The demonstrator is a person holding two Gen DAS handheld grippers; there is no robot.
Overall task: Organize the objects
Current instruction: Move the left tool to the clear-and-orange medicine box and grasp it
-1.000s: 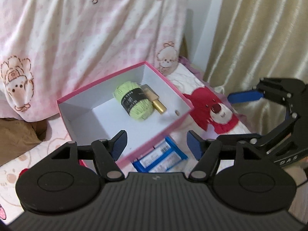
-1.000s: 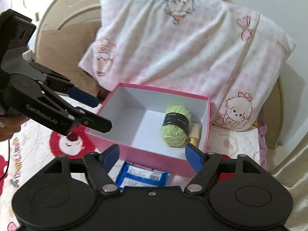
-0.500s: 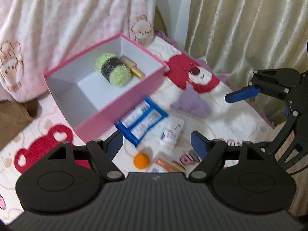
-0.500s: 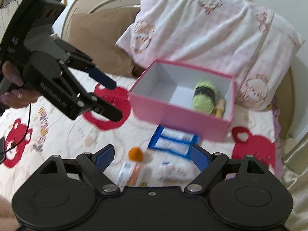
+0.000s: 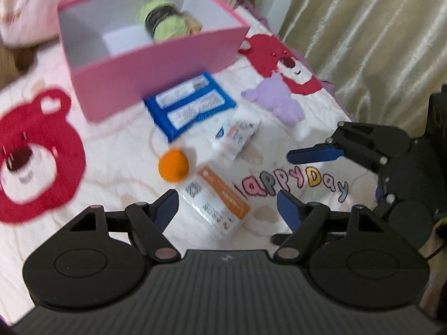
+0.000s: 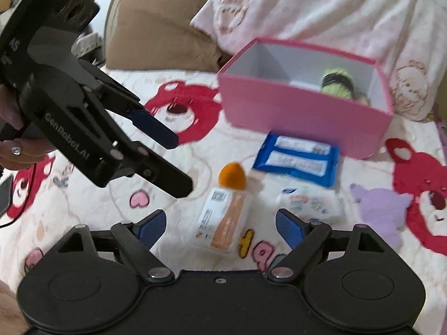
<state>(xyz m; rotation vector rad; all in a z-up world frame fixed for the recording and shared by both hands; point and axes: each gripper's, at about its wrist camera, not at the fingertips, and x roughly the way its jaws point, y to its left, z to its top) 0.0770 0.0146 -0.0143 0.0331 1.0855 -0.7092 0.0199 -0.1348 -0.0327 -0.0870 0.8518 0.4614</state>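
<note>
A pink box (image 5: 156,64) (image 6: 301,114) stands open on the bed with a green yarn ball (image 5: 164,22) (image 6: 335,82) inside. In front of it lie a blue packet (image 5: 190,106) (image 6: 296,159), an orange ball (image 5: 173,164) (image 6: 232,177), a white-and-orange carton (image 5: 215,203) (image 6: 223,220), a small white packet (image 5: 236,136) (image 6: 310,201) and a purple plush (image 5: 275,103) (image 6: 380,206). My left gripper (image 5: 226,198) (image 6: 180,166) is open and empty above the carton. My right gripper (image 6: 220,216) is open and empty, also over the carton.
The bed cover (image 5: 111,150) has red bear prints and coloured letters. A pink patterned pillow (image 6: 335,14) and a brown cushion (image 6: 156,33) lie behind the box. A beige curtain (image 5: 363,28) hangs on the right. A hand (image 6: 16,145) holds the left gripper.
Both grippers have come down toward the bed and tipped lower. The box has slid up in both views, and the loose items in front of it now show. Both jaws stand slightly wider.
</note>
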